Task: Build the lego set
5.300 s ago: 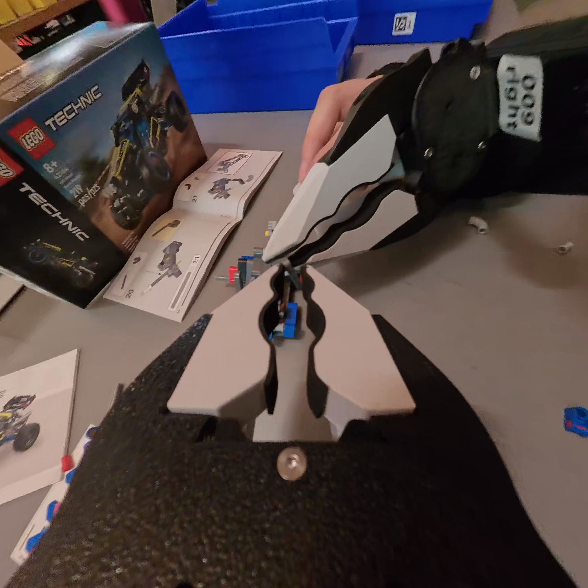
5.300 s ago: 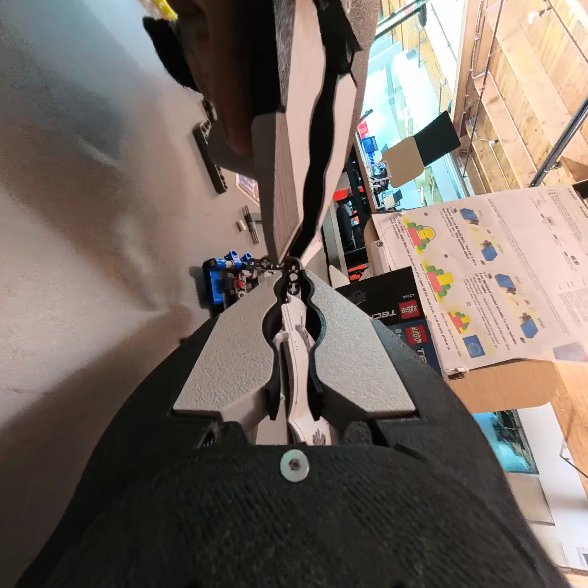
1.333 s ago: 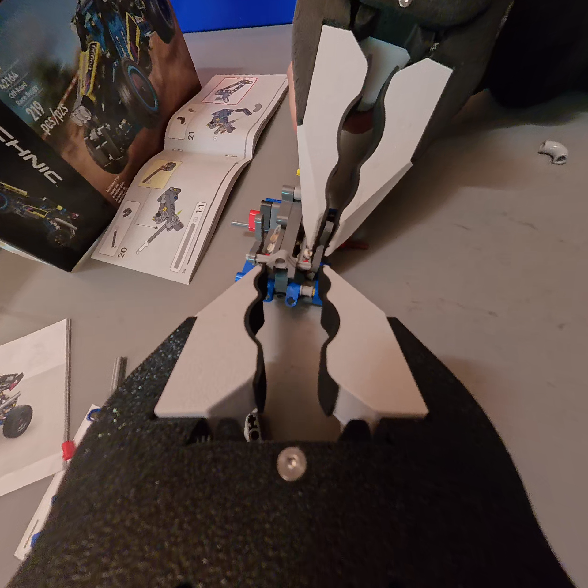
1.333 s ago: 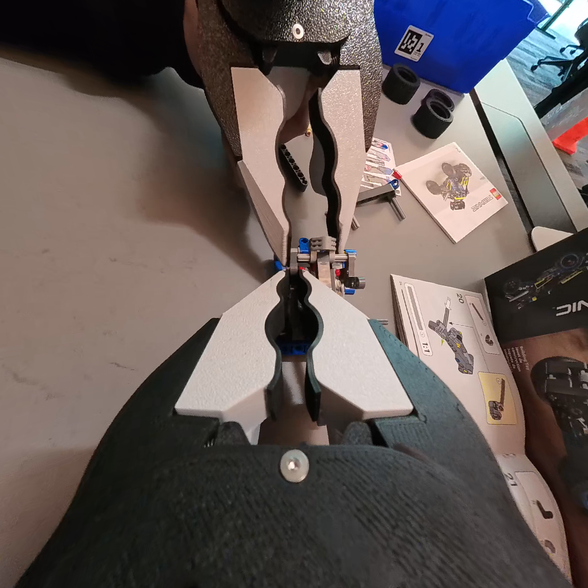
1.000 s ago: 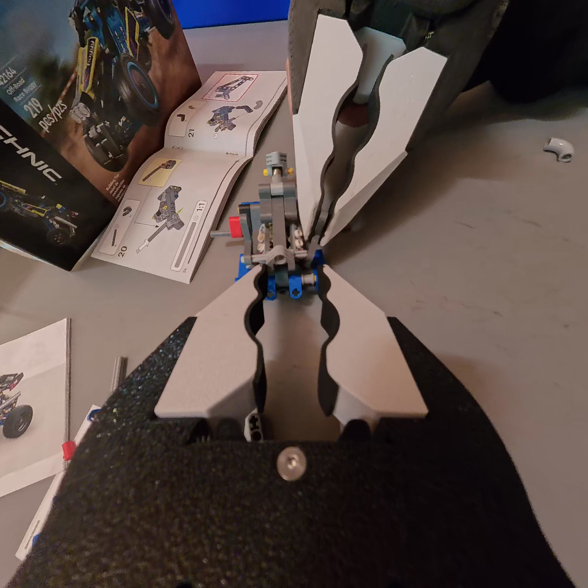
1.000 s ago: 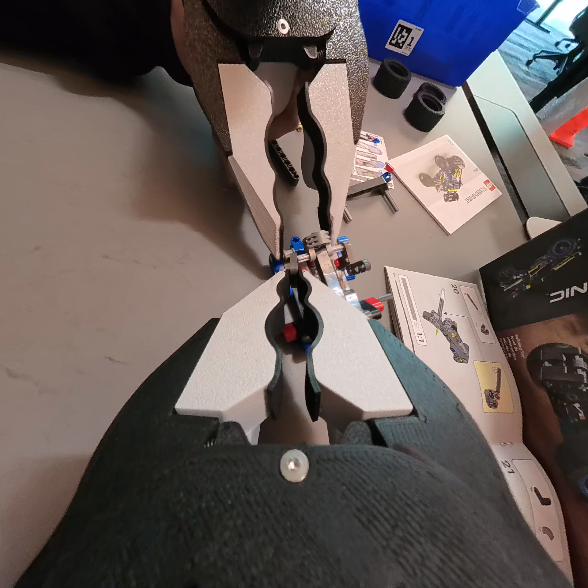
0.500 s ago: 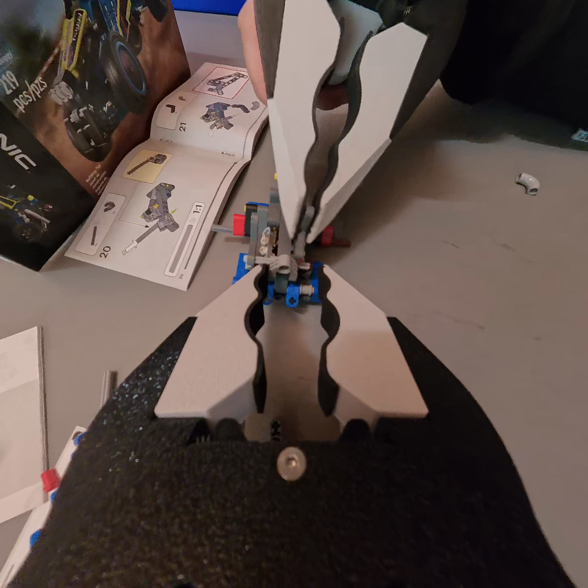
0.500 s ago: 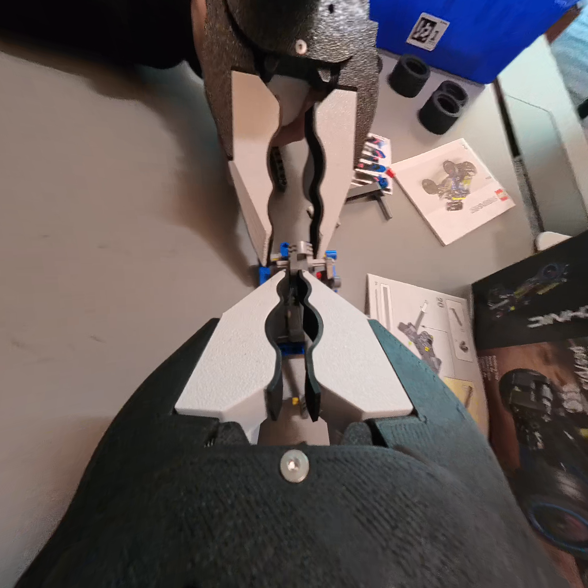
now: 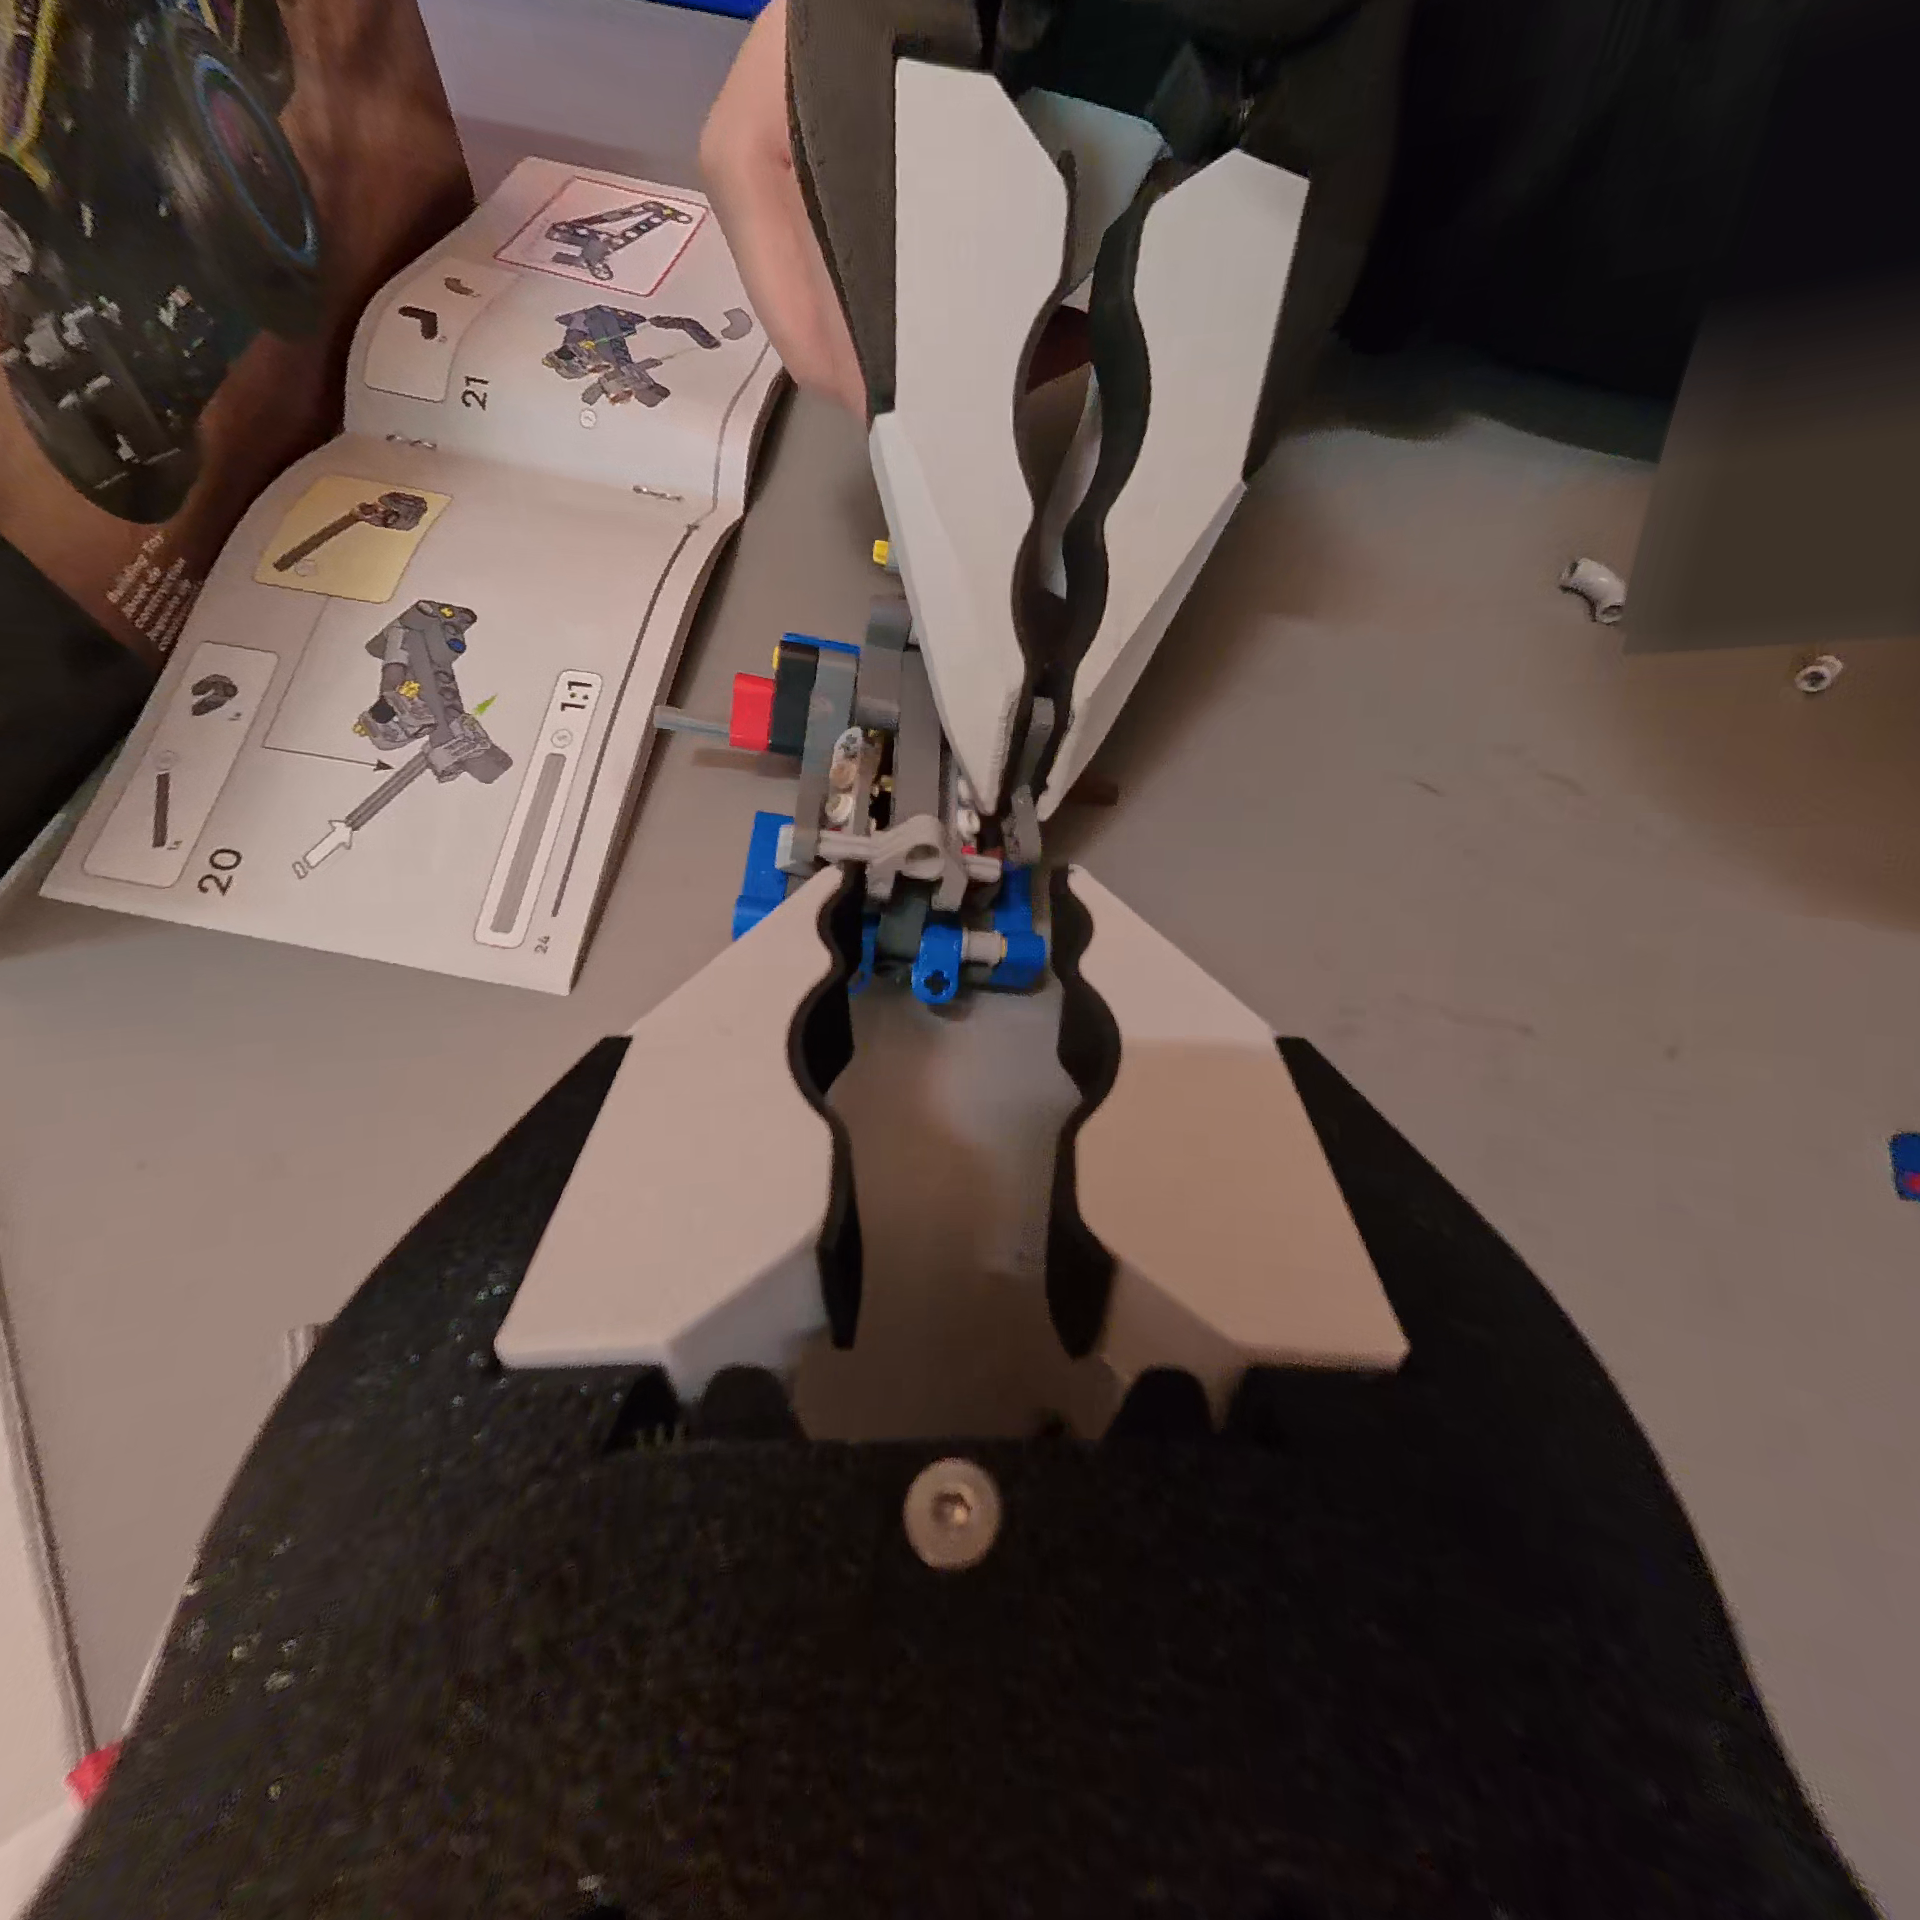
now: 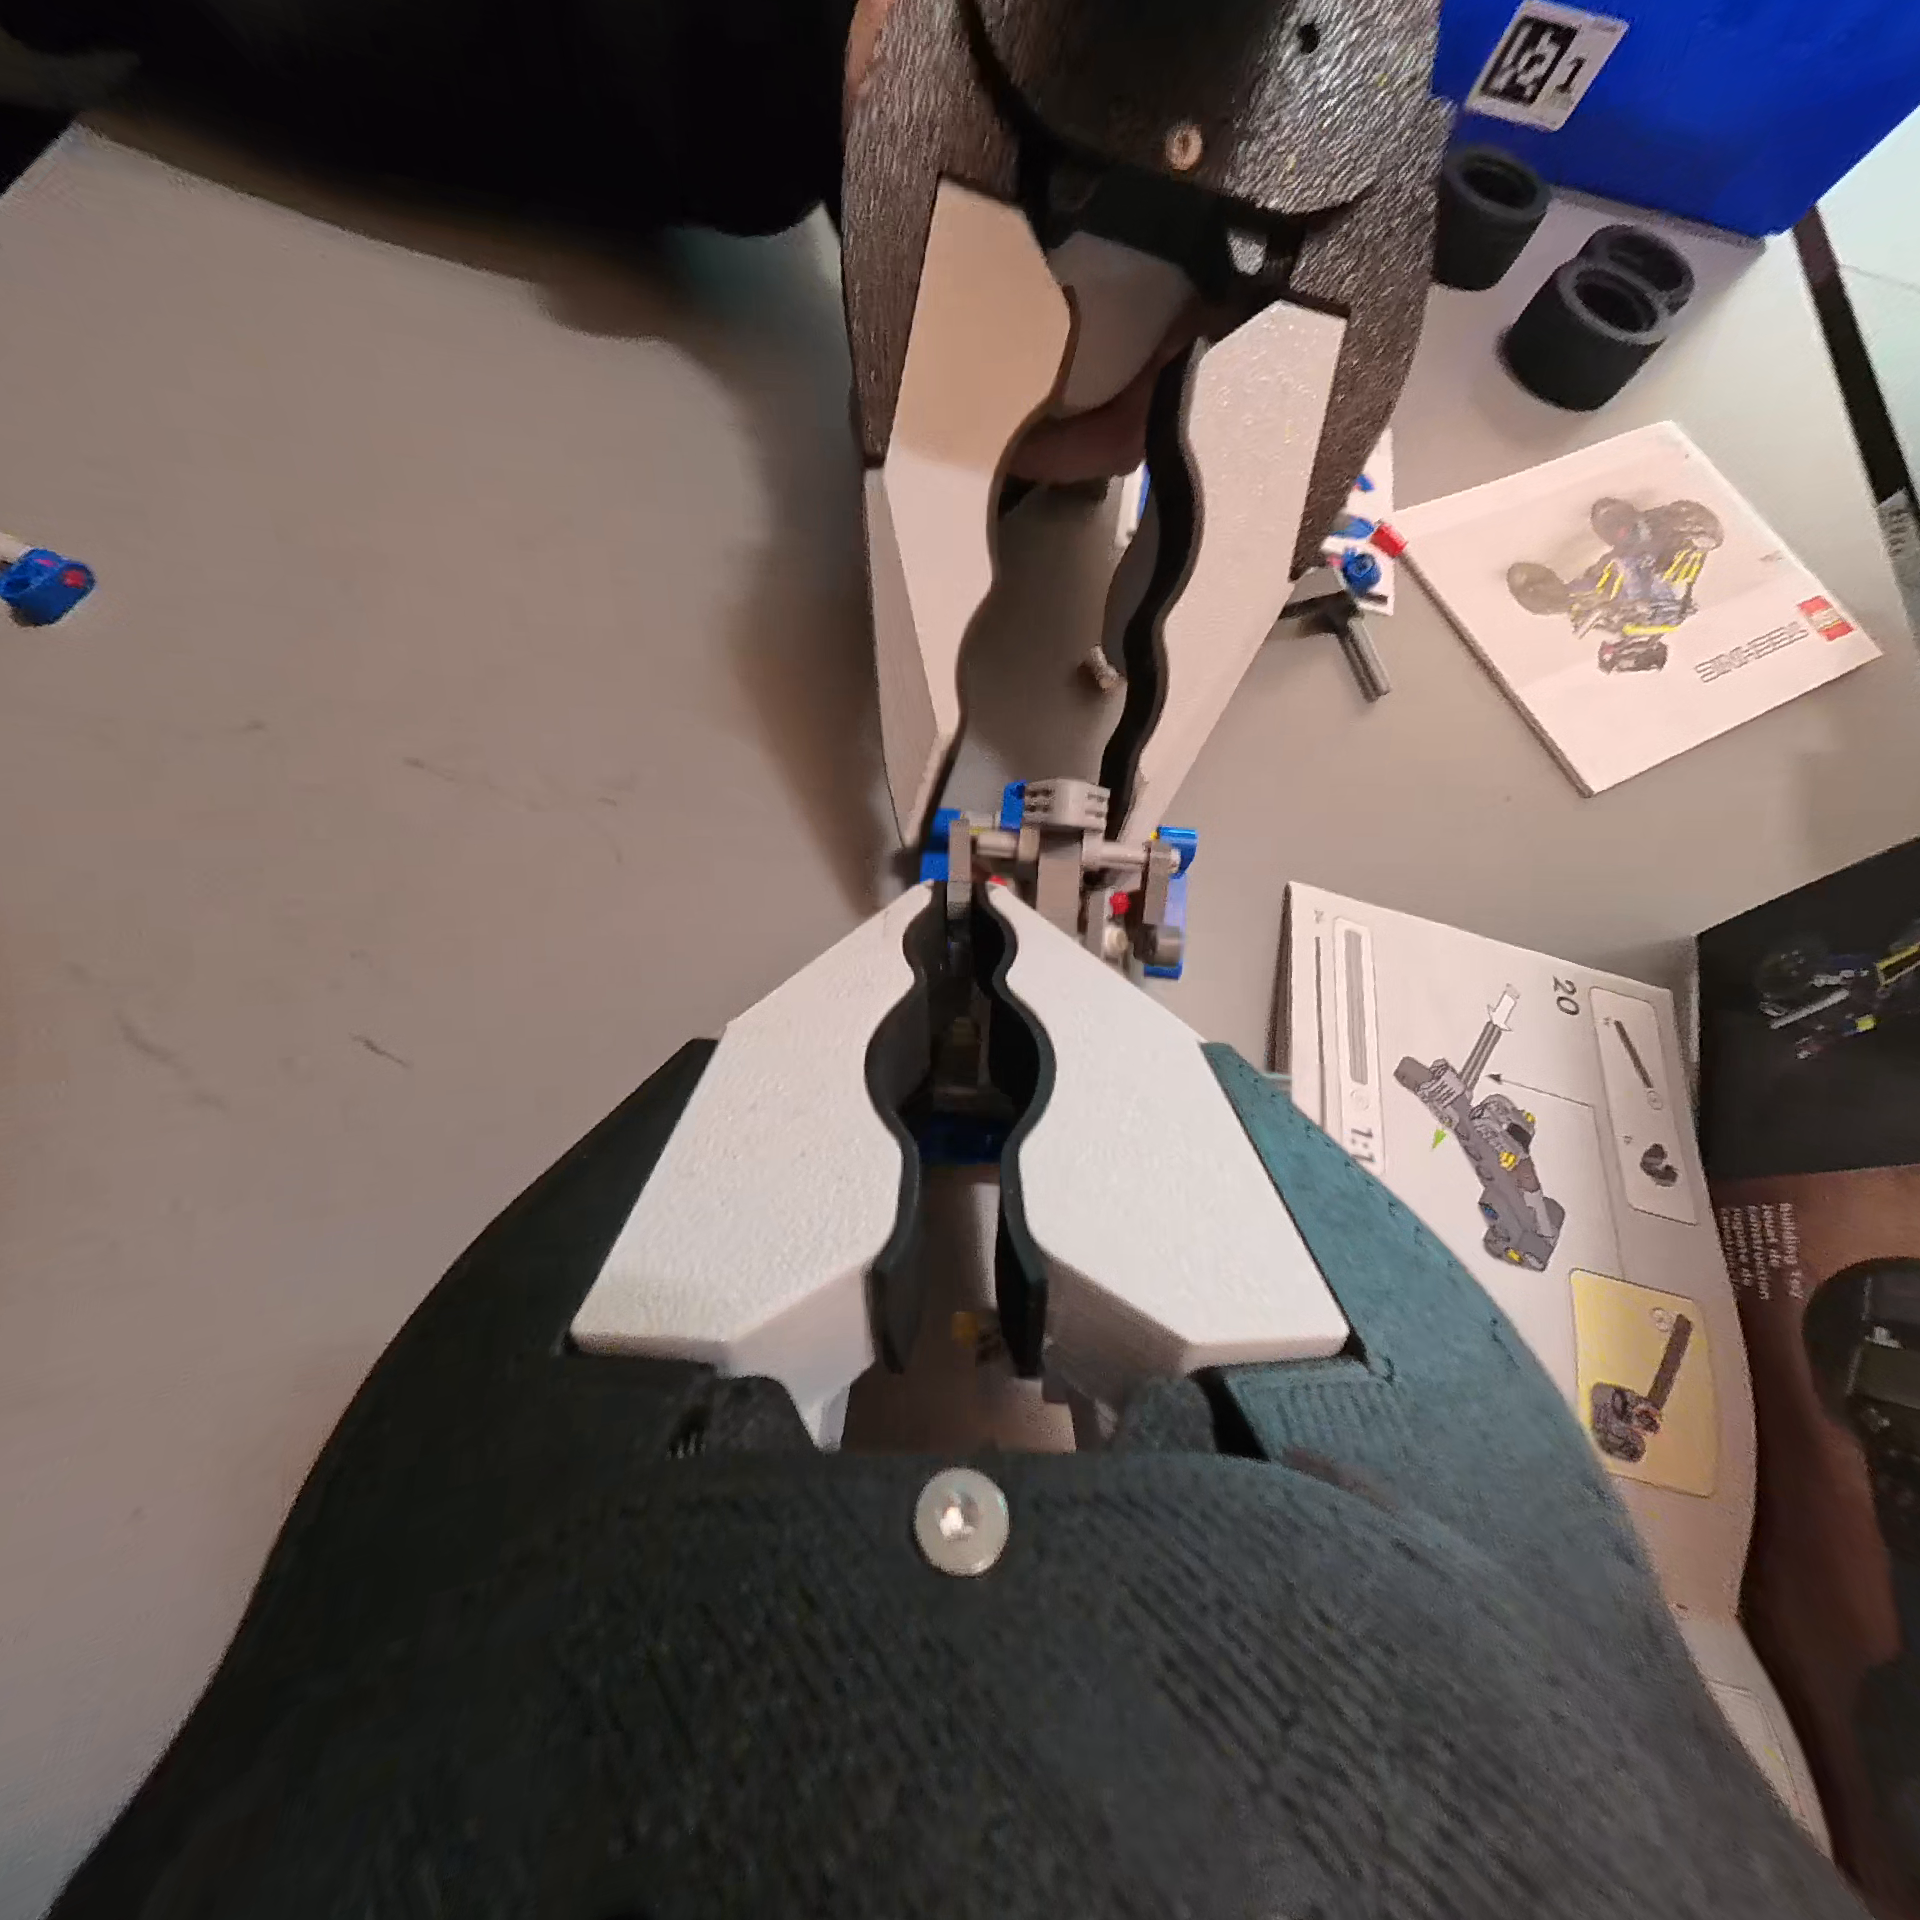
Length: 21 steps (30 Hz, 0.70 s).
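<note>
Two grippers meet over one small toy brick model (image 9: 914, 831) of grey, blue, red and black parts, which stands on the grey counter (image 9: 1455, 935) just beside an open instruction booklet (image 9: 436, 582). Left gripper (image 9: 951, 883): fingers (image 9: 727, 1091) set moderately apart, one on each side of the model's blue base; whether the pads press on it cannot be told. Right gripper (image 10: 971, 904): fingers (image 10: 790, 1122) closed narrow on a thin grey upright piece at one end of the model, pads against it.

A toy box (image 9: 156, 260) stands behind the booklet. A second, closed booklet (image 10: 1621, 603) lies further along the counter, with black tyres (image 10: 1590, 312) and a blue bin (image 10: 1714, 94) beyond it. Loose small parts lie apart: a blue piece (image 10: 42, 587), a pale elbow piece (image 9: 1595, 587).
</note>
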Tool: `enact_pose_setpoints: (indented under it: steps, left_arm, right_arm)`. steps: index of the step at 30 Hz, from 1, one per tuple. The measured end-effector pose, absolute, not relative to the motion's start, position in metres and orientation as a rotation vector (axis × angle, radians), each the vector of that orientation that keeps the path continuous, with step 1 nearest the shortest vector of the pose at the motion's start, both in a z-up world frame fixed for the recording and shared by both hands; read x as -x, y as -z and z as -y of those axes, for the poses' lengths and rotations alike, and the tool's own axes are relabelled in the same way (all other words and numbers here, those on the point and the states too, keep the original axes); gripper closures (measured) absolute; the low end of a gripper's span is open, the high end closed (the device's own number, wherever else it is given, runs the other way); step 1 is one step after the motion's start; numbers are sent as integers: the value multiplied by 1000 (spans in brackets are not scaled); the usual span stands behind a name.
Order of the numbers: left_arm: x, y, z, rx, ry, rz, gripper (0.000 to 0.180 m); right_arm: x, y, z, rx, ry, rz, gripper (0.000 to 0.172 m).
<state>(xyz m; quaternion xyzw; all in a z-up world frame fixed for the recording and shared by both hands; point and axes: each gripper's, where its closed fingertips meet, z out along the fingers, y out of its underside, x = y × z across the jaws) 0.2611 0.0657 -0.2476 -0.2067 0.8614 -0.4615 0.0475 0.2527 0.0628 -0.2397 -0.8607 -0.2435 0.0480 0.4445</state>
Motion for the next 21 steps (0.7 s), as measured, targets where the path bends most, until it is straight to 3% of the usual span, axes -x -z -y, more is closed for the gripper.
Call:
enact_pose_setpoints:
  steps: [4, 10, 21]
  left_arm:
    - [-265, 247, -64, 662, 1421, -2654, 144]
    - [-269, 246, -64, 658, 1403, -2644, 155]
    - [-278, 247, -67, 656, 1388, -2581, 156]
  right_arm:
    - [-252, 242, -60, 2176, -146, 598, 171]
    - [-259, 242, -63, 2238, -124, 496, 171]
    - [-265, 243, -65, 2224, -153, 431, 171]
